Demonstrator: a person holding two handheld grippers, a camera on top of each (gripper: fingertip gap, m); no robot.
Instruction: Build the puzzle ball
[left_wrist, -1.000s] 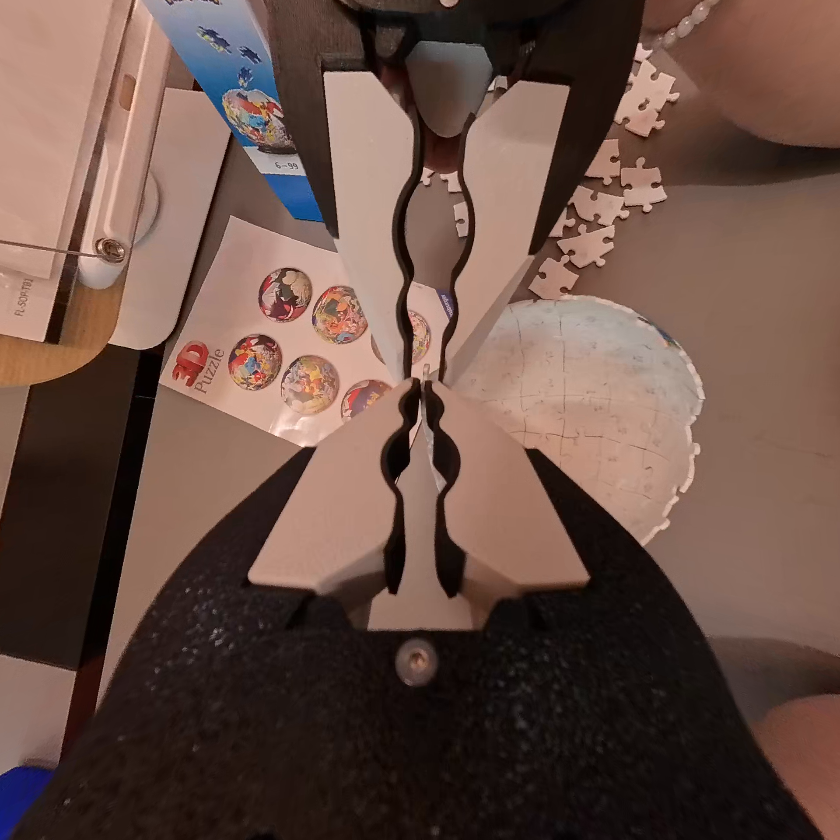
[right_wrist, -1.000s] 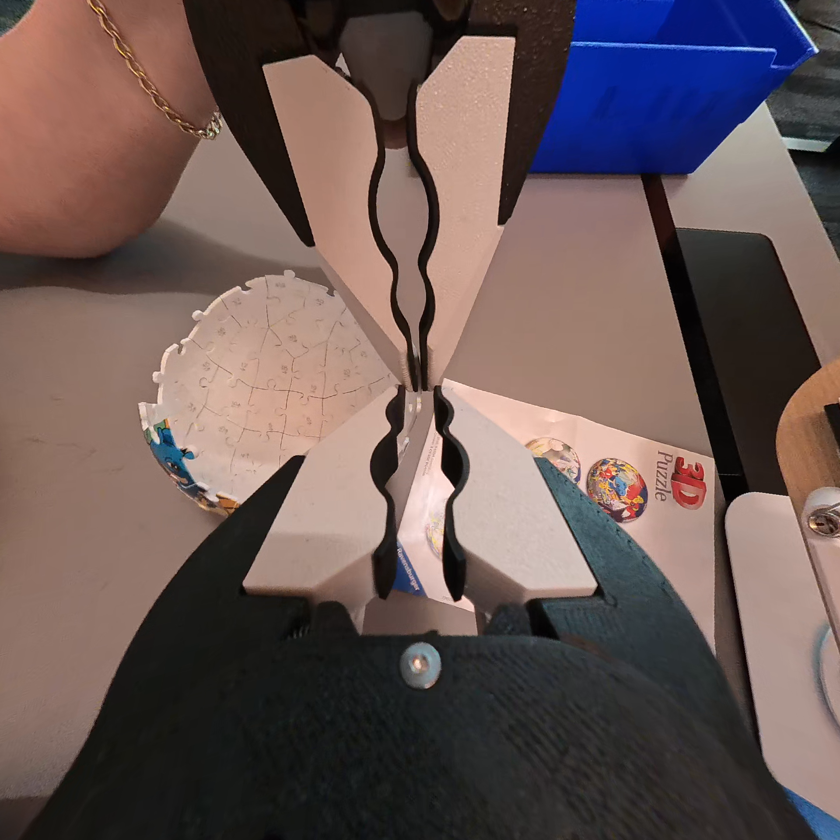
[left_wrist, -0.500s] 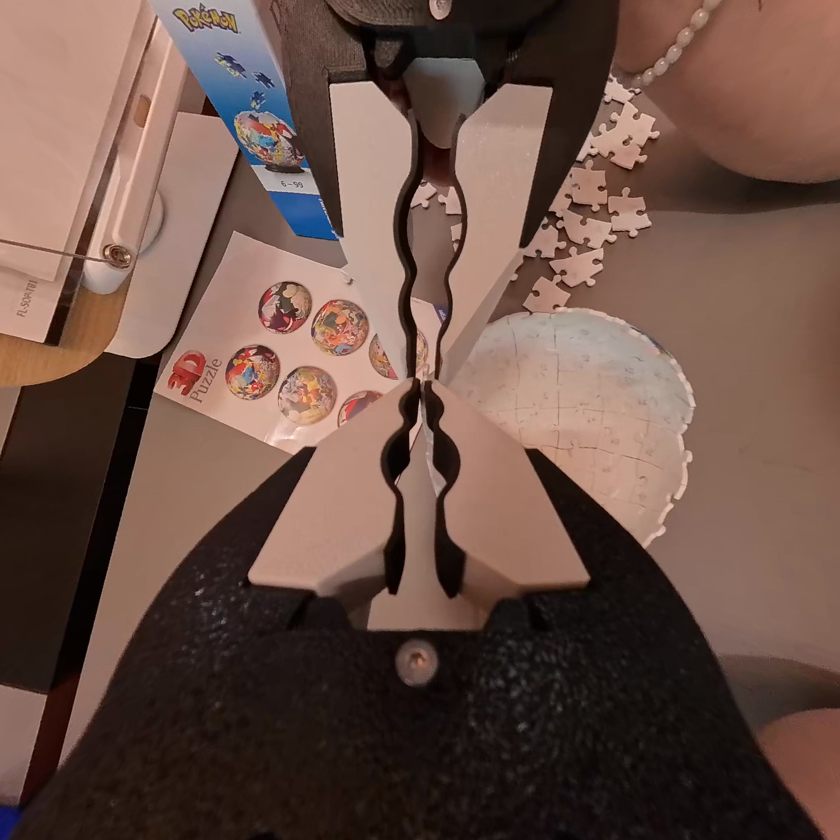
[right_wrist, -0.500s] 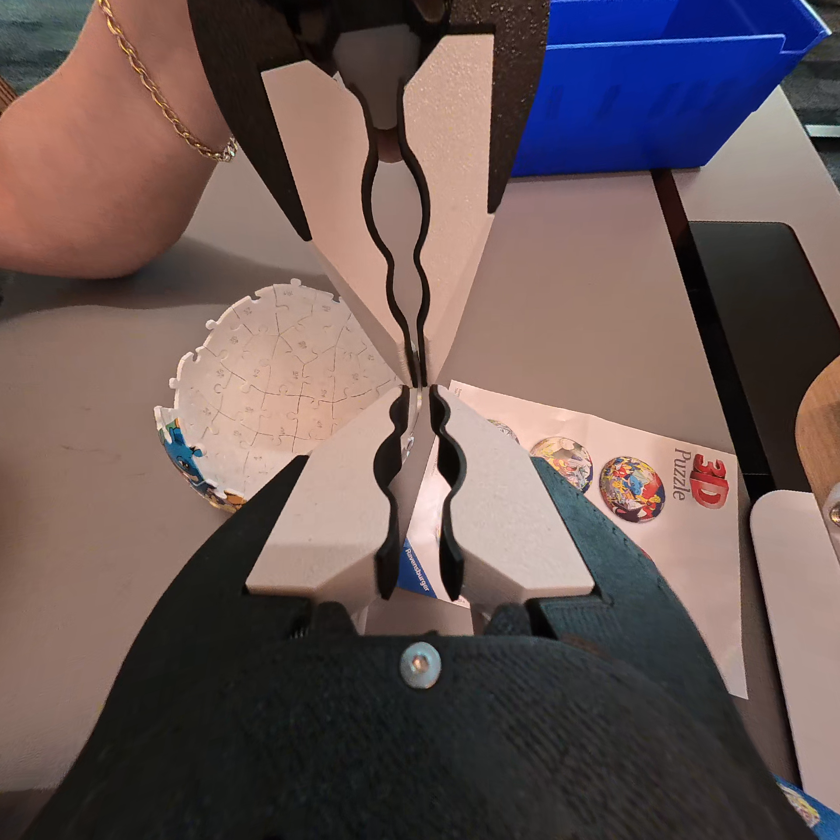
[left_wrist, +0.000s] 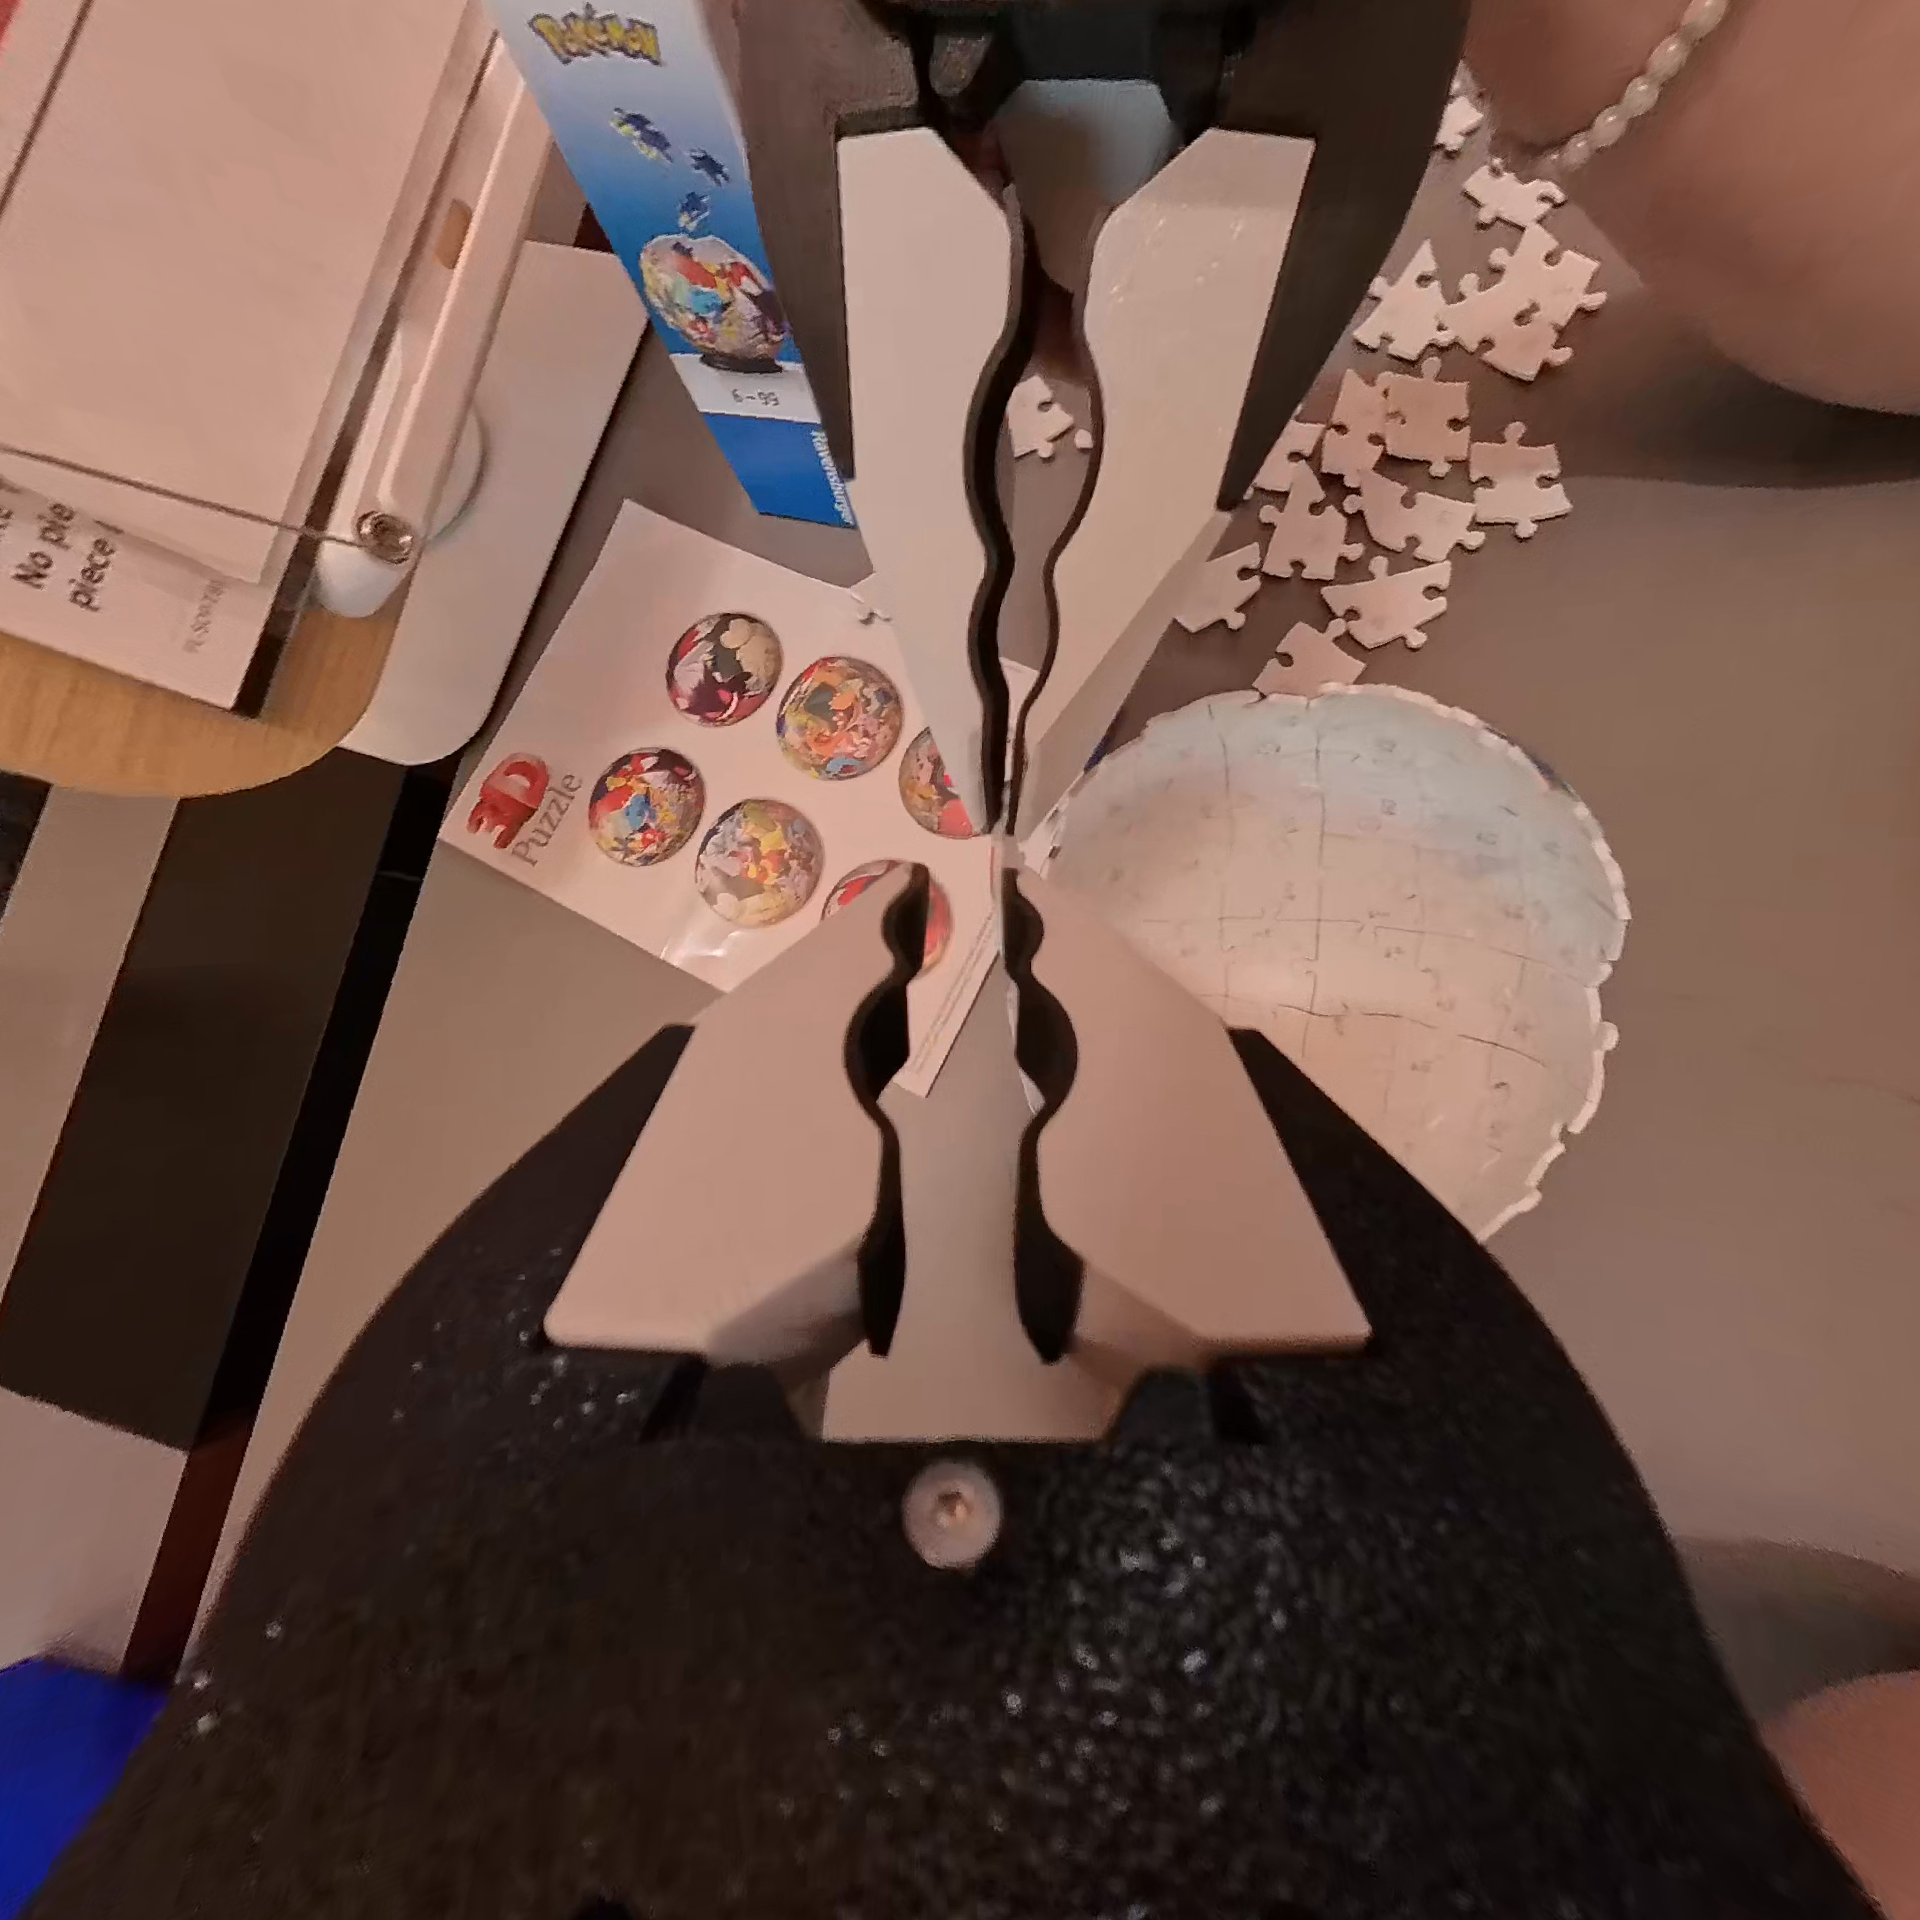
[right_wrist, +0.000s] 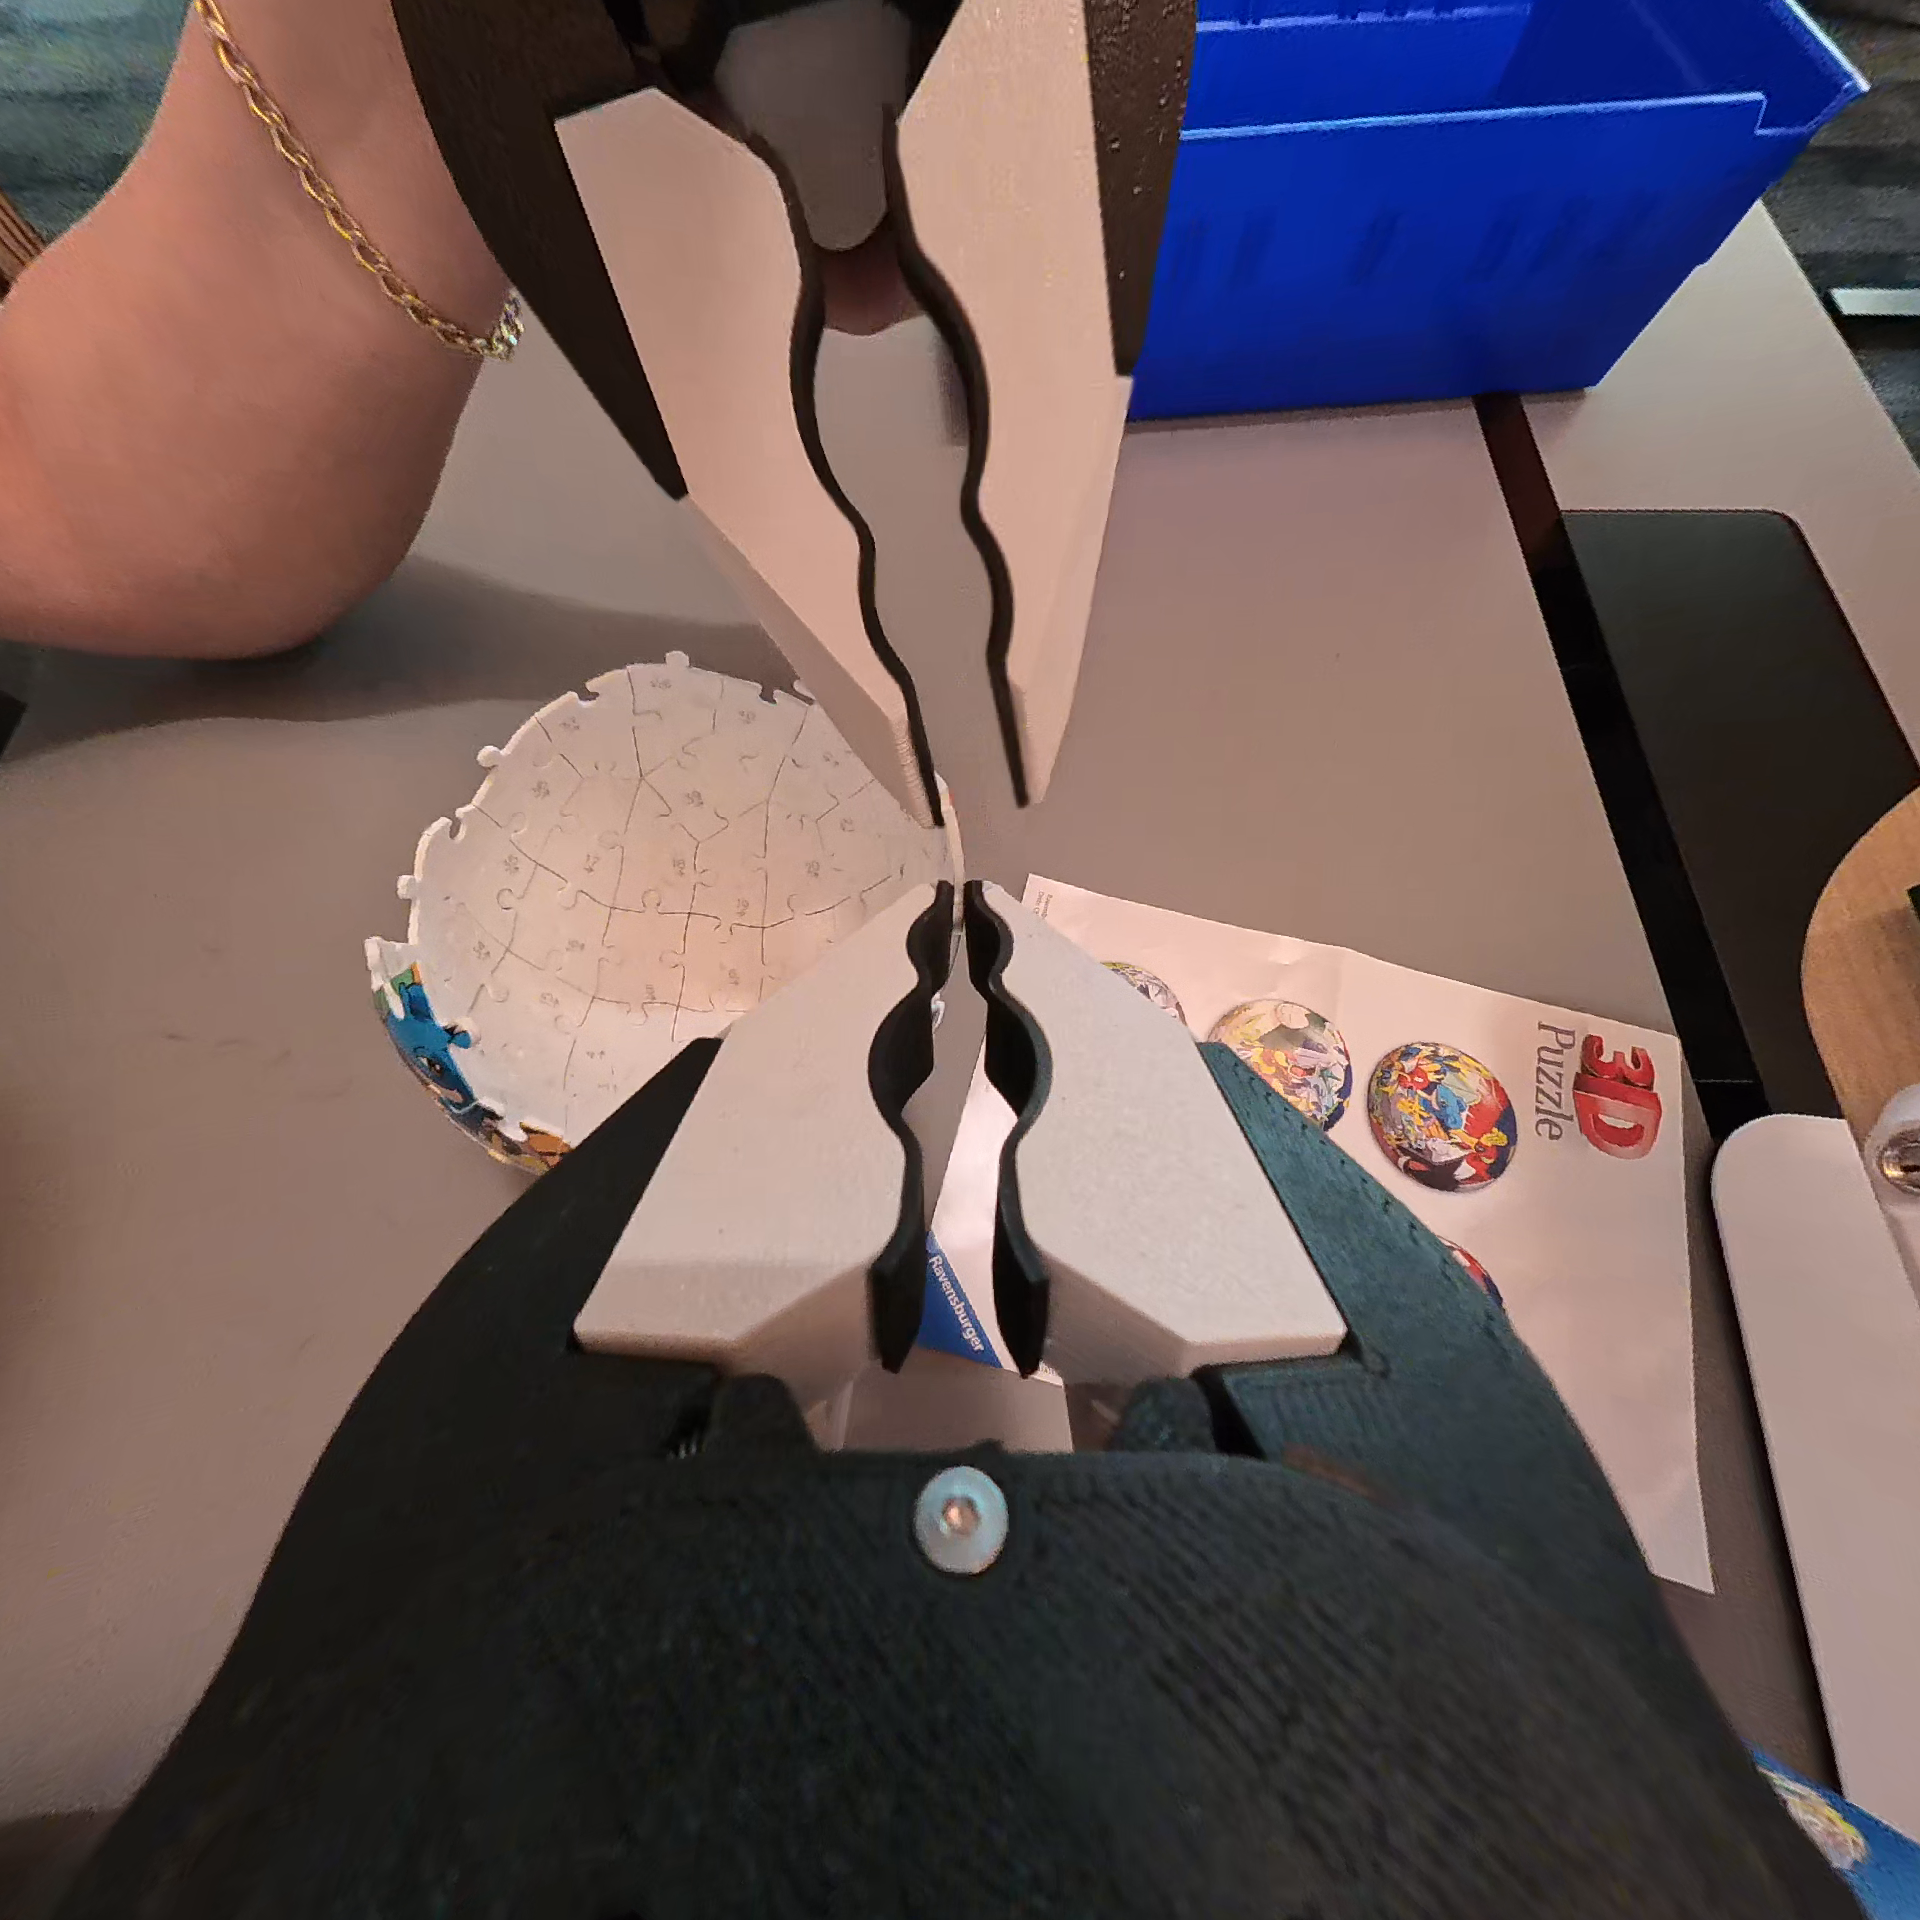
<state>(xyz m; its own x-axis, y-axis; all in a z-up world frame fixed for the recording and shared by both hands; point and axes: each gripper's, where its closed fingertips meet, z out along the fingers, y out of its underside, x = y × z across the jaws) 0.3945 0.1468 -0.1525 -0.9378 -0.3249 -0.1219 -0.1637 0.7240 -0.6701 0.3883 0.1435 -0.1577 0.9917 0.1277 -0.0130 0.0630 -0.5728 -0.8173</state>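
Observation:
The half-built puzzle ball (left_wrist: 1351, 935), a white bowl of joined pieces with coloured print outside, sits on the grey table; it also shows in the right wrist view (right_wrist: 644, 883). My two grippers meet tip to tip just above its rim. My right gripper (right_wrist: 956, 891) is shut on a thin white puzzle piece (left_wrist: 1005, 868) seen edge-on. My left gripper (left_wrist: 964, 883) is open, its jaws a little apart around that piece. Loose white pieces (left_wrist: 1392, 488) lie beyond the ball.
A printed leaflet (left_wrist: 665, 790) lies flat beside the ball. The blue puzzle box (left_wrist: 707, 260) stands behind it. A blue bin (right_wrist: 1455, 208) is at the far side. A person's forearms (right_wrist: 208, 416) rest on the table. A wooden board (left_wrist: 156, 727) holds a white stand. Left and right tips are no more than a few centimetres apart.
Both grippers were shut on the piece between them. My left gripper has now opened and let go; the right one still holds it. Both have shifted slightly over the ball's rim.

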